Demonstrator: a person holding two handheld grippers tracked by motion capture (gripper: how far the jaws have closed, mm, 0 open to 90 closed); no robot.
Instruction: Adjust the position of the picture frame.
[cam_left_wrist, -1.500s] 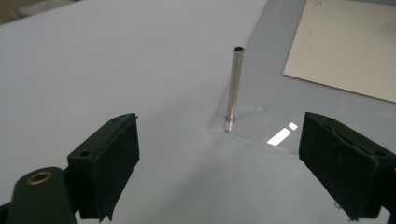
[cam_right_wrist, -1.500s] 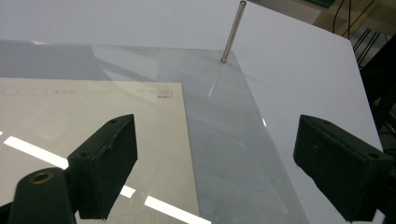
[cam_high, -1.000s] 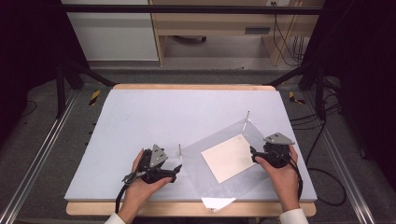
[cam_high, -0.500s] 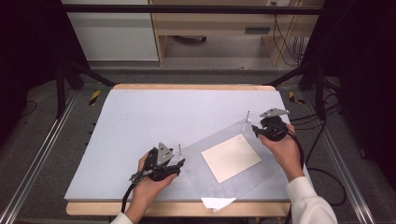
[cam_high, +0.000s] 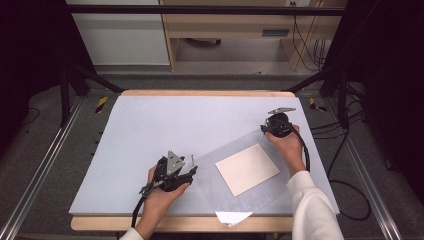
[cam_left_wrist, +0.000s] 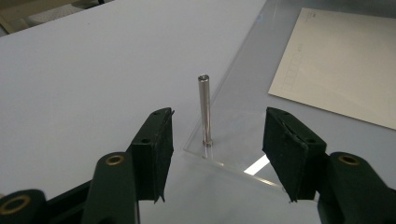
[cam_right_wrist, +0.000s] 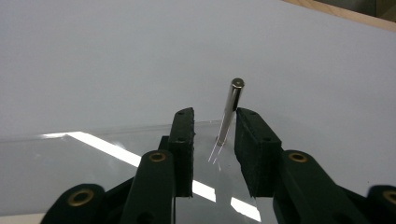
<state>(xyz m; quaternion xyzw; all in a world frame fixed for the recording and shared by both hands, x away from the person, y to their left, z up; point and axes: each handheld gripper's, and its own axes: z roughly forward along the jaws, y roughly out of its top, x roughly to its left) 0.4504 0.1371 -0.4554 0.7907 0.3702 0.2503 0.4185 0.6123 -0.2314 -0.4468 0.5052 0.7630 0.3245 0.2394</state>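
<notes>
High view: clear sheet (cam_high: 240, 185) flat on counter (cam_high: 150, 125), paper (cam_high: 247, 168) on it. Left claw (cam_left_wrist: 215, 154) apart around corner pin (cam_left_wrist: 204, 111). Right claw (cam_right_wrist: 214, 140) narrowly apart, far pin (cam_right_wrist: 229, 112) between.

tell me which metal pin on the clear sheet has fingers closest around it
The pin at the sheet's far corner, by the right gripper: its fingers nearly touch it. The pin at the left gripper stands between wide-open fingers.

the high view looks forward and down over the whole pale grey table (cam_high: 150, 130). each tongs camera sits low and close, sharing with it the clear plastic sheet (cam_high: 240, 197) (cam_left_wrist: 243, 107) (cam_right_wrist: 93, 168).
</notes>
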